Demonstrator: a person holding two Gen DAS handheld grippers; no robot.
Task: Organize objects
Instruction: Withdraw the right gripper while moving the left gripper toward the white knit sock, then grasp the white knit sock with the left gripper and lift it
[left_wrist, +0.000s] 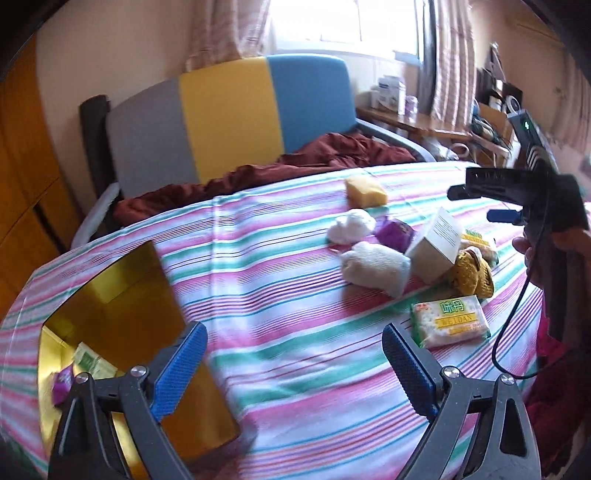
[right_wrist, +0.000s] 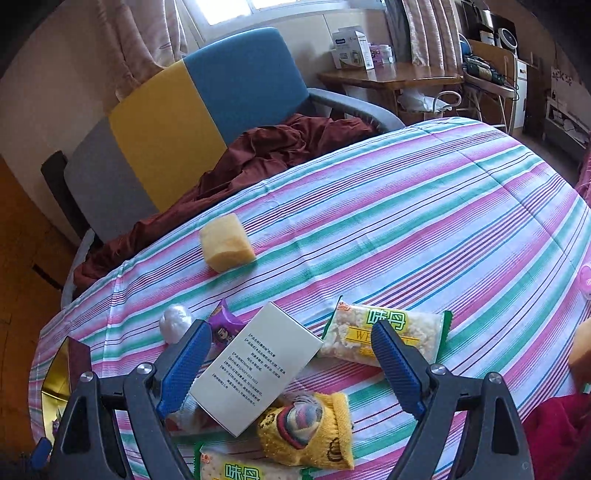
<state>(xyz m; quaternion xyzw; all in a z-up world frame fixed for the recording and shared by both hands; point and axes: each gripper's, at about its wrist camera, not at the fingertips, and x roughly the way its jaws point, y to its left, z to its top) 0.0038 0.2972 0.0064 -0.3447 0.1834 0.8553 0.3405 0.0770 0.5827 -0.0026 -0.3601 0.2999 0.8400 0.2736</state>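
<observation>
On the striped cloth lie a yellow sponge (left_wrist: 365, 191), white sock balls (left_wrist: 351, 225), a cream sock (left_wrist: 375, 266), a purple packet (left_wrist: 394, 233), a white box (left_wrist: 436, 243), a yellow sock (left_wrist: 472, 273) and a green snack pack (left_wrist: 450, 322). A gold box (left_wrist: 110, 295) at the left holds a purple packet and a green pack. My left gripper (left_wrist: 295, 365) is open and empty, between the gold box and the pile. My right gripper (right_wrist: 290, 363) is open above the white box (right_wrist: 258, 365) and yellow sock (right_wrist: 310, 428); it also shows in the left wrist view (left_wrist: 480, 203).
A grey, yellow and blue chair (left_wrist: 229, 110) with a maroon cloth (left_wrist: 295, 162) stands behind the table. A wooden desk (right_wrist: 391, 77) with boxes is at the back right. A second snack pack (right_wrist: 384, 336) and a third (right_wrist: 243, 469) lie near my right gripper.
</observation>
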